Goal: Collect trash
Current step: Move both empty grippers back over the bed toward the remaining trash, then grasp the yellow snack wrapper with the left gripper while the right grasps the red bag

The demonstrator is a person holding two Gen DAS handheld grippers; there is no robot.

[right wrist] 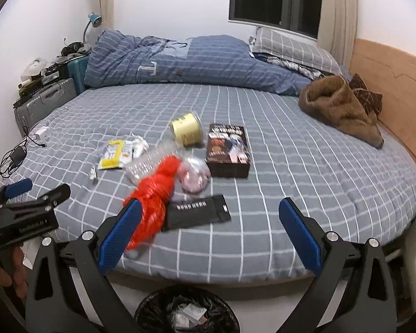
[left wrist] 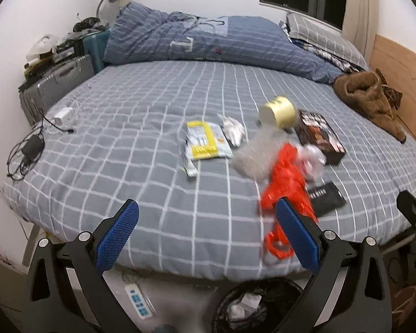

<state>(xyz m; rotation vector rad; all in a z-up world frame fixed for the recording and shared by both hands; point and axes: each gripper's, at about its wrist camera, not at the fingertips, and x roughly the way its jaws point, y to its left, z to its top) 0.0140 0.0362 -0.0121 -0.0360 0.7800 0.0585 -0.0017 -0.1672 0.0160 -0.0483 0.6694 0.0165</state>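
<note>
My left gripper (left wrist: 208, 233) hangs with jaws wide and empty over the near edge of the bed (left wrist: 141, 105); my right gripper (right wrist: 210, 231) is just as wide and empty. Just beyond them on the bed, a red mesh bag (right wrist: 158, 186) overlaps a black pouch (right wrist: 199, 211), with a dark box (right wrist: 228, 149), a yellow tub (right wrist: 186, 128) and a yellow wrapper (left wrist: 205, 140) further in. The black bin (right wrist: 152, 309) stands on the floor below the bed's edge.

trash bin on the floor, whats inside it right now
The black-lined trash bin holds some crumpled white paper scraps near the top. Anything deeper is hidden by the liner's dark folds and the frame edge.
</note>
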